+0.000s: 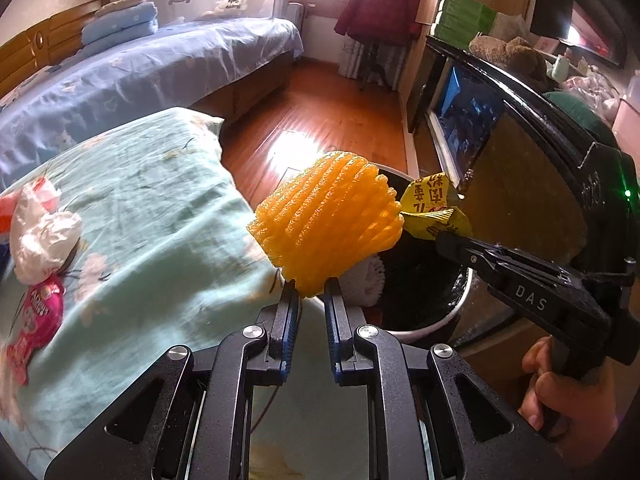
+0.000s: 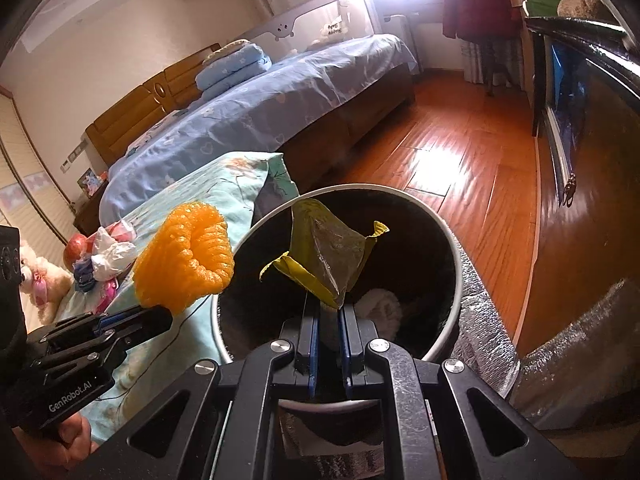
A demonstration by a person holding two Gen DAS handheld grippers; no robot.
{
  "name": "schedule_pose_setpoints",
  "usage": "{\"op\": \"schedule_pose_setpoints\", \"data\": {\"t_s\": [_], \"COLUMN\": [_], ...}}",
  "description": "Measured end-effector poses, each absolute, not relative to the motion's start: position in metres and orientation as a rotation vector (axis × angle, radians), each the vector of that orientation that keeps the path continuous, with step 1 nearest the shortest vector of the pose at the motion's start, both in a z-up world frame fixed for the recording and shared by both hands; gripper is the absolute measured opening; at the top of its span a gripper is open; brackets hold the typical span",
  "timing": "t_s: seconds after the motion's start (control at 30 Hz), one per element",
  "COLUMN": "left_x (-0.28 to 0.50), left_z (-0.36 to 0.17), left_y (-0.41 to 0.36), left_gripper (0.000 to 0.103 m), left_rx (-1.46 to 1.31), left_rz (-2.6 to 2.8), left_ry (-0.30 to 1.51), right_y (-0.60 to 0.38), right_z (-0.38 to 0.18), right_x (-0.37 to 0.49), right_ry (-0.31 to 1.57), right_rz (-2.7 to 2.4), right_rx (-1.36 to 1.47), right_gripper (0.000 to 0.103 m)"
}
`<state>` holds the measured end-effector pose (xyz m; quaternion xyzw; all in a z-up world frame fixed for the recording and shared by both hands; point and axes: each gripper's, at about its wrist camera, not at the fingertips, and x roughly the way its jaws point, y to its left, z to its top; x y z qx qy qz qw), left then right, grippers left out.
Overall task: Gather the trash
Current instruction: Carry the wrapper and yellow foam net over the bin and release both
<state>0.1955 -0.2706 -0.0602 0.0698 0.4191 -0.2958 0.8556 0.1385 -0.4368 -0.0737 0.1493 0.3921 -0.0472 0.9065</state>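
- Left wrist view: your left gripper [image 1: 311, 292] is pinched nearly closed on the lower edge of the orange foam net [image 1: 328, 220]. The net stands above the fingertips at 12 o'clock, over the near-left rim of the trash bin [image 1: 420, 330].
- Right wrist view: your right gripper [image 2: 328, 304] is fully closed on a bottom corner of the yellow wrapper [image 2: 328, 248], which hangs over the bin's open mouth [image 2: 454, 248] at 12 o'clock.
- Handling, net: judged very light, soft and springy. It crushes under the pads and may cling to them on release. An edge hold suffices.
- Handling, wrapper: judged thin, crinkly film, light and slick. A corner pinch holds it, but it can flutter sideways as it drops.
- Remaining trash: a crumpled white bag [image 1: 40, 236] and a pink packet [image 1: 38, 316] lie on the teal cover [image 1: 152, 216] at 9 o'clock in the left view, well apart from the bin.
- Risk: the net sits nearer the rim than the centre and could fall outside.
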Motion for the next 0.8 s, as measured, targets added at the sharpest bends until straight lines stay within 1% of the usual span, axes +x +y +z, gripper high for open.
{"op": "schedule_pose_setpoints", "data": {"t_s": [0.33, 0.4, 0.43, 0.47, 0.53, 0.57, 0.6, 0.63, 0.67, 0.7, 0.77, 0.8], "left_x": [0.199, 0.200, 0.200, 0.201, 0.200, 0.199, 0.198, 0.196, 0.195, 0.194, 0.192, 0.192], "left_z": [-0.060, -0.060, -0.060, -0.060, -0.059, -0.059, -0.058, -0.058, -0.057, -0.057, -0.058, -0.058], "left_y": [-0.287, -0.288, -0.289, -0.288, -0.286, -0.286, -0.284, -0.282, -0.278, -0.275, -0.265, -0.260], "left_gripper": [0.014, 0.016, 0.018, 0.022, 0.035, 0.048, 0.054, 0.054, 0.054, 0.054, 0.054, 0.054], "left_rx": [0.167, 0.166, 0.165, 0.160, 0.149, 0.146, 0.143, 0.137, 0.130, 0.121, 0.102, 0.094], "left_rz": [-0.649, -0.652, -0.652, -0.654, -0.660, -0.657, -0.653, -0.650, -0.648, -0.645, -0.631, -0.623], "left_ry": [0.888, 0.888, 0.890, 0.893, 0.891, 0.886, 0.880, 0.875, 0.875, 0.877, 0.879, 0.881], "right_y": [-0.451, -0.453, -0.453, -0.454, -0.456, -0.457, -0.458, -0.459, -0.459, -0.459, -0.457, -0.455], "right_z": [-0.078, -0.079, -0.079, -0.080, -0.081, -0.080, -0.080, -0.080, -0.079, -0.078, -0.076, -0.076], "right_x": [0.148, 0.148, 0.149, 0.149, 0.149, 0.149, 0.148, 0.148, 0.147, 0.145, 0.144, 0.143], "right_ry": [0.828, 0.833, 0.835, 0.838, 0.839, 0.839, 0.839, 0.837, 0.831, 0.825, 0.818, 0.814], "right_rz": [-0.110, -0.114, -0.118, -0.121, -0.130, -0.136, -0.144, -0.148, -0.148, -0.147, -0.144, -0.141], "right_rx": [0.335, 0.335, 0.334, 0.333, 0.339, 0.340, 0.340, 0.345, 0.352, 0.356, 0.356, 0.358], "right_gripper": [0.009, 0.013, 0.013, 0.013, 0.014, 0.016, 0.023, 0.027, 0.036, 0.039, 0.040, 0.045]}}
